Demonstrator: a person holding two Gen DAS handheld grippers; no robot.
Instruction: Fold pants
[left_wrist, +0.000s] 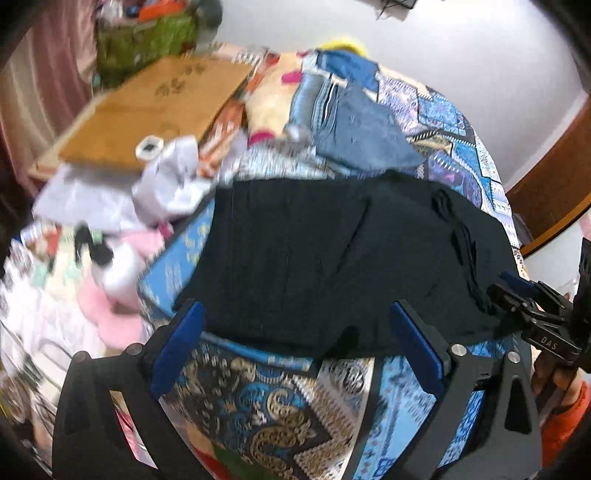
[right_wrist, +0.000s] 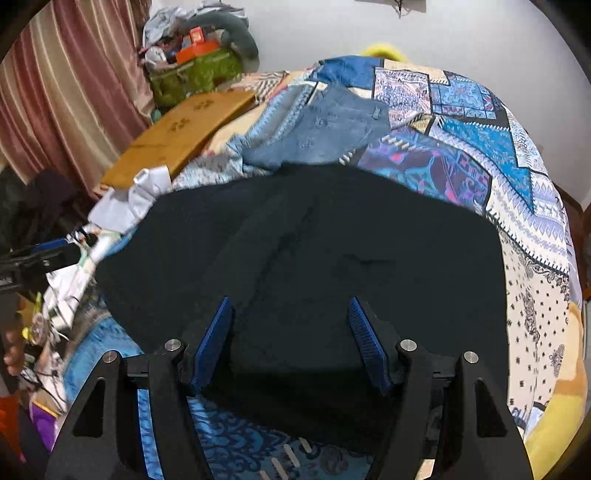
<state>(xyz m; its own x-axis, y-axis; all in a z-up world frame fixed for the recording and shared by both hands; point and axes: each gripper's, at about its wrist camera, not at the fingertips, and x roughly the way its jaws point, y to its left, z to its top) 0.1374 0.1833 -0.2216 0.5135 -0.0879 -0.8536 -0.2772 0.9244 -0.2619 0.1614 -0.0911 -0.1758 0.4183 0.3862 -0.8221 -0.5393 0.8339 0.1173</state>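
Black pants (left_wrist: 332, 258) lie folded in a flat dark slab on the patterned bedspread (left_wrist: 258, 406); they also fill the middle of the right wrist view (right_wrist: 314, 258). My left gripper (left_wrist: 295, 321) is open, its blue pads wide apart over the near edge of the pants, holding nothing. My right gripper (right_wrist: 291, 314) is open above the near part of the pants, empty. The right gripper also shows at the right edge of the left wrist view (left_wrist: 517, 295), at the pants' right edge. The left gripper shows at the left edge of the right wrist view (right_wrist: 37, 254).
Blue jeans (right_wrist: 325, 129) lie behind the pants. A wooden board (right_wrist: 177, 133) and white cloth or paper (right_wrist: 129, 199) lie to the left. A green bag (right_wrist: 195, 74) with clutter stands by the curtain. The bed's right edge (right_wrist: 554, 295) drops off near a wooden frame.
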